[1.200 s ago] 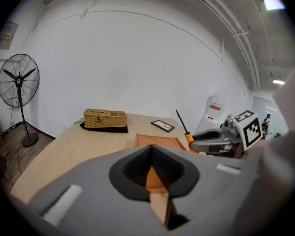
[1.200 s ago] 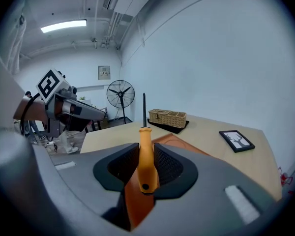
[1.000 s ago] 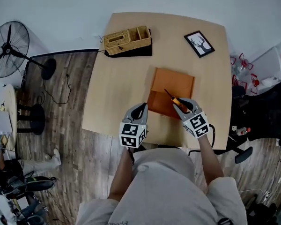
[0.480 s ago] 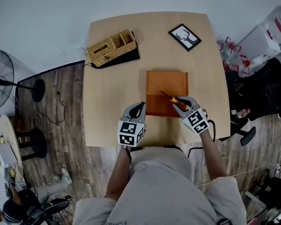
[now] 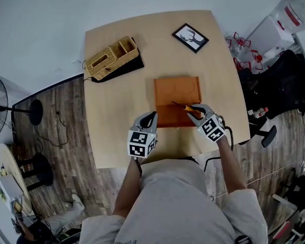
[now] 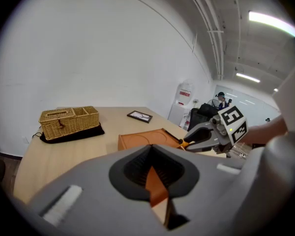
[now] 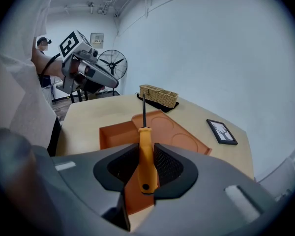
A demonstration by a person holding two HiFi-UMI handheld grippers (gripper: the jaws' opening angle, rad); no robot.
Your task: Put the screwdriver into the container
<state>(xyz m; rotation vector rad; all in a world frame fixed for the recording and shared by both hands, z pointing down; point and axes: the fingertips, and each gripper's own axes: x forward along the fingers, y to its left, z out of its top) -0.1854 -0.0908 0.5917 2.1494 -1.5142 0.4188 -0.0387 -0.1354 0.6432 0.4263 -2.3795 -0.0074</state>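
Step in hand: carry-to-place. The screwdriver is gripped and over the container, not let go yet.

Left part of the table (image 5: 109, 111): a wicker basket (image 5: 111, 58) on a dark mat (image 5: 133, 66), no part of this job. My left gripper (image 5: 150, 117) hangs just off the container's near-left corner. Its jaws are pinched nearly together with only a sliver between them and nothing gripped. Idle.

The container (image 5: 177, 89) is an orange tray at mid-table with two sections. The far one has two round recesses, the near one is a plain rectangular well. Both look bare.

The screwdriver (image 5: 185, 107) is in my right gripper (image 5: 194, 112), jaws clamped on the orange handle. The black shaft points away from me toward the ridge between the two sections. It is over the right part of the near well. I judge it raised off the tray floor, but no view makes contact clear.

Next move, my guess: lower the right gripper until the shaft lies in the near well, keeping it level so the tip doesn't catch the ridge. Then spread the jaws and back straight out. The handle is round and may roll, but the tray wall should stop it.

Writing: none readable. The cubes on both grippers carry black-and-white square markers, no words. The framed picture (image 5: 190, 37) at the far right of the table shows a dark antler-like silhouette, no caption. A white unit (image 6: 185, 93) in the left gripper view's background has a red label, too small to read.
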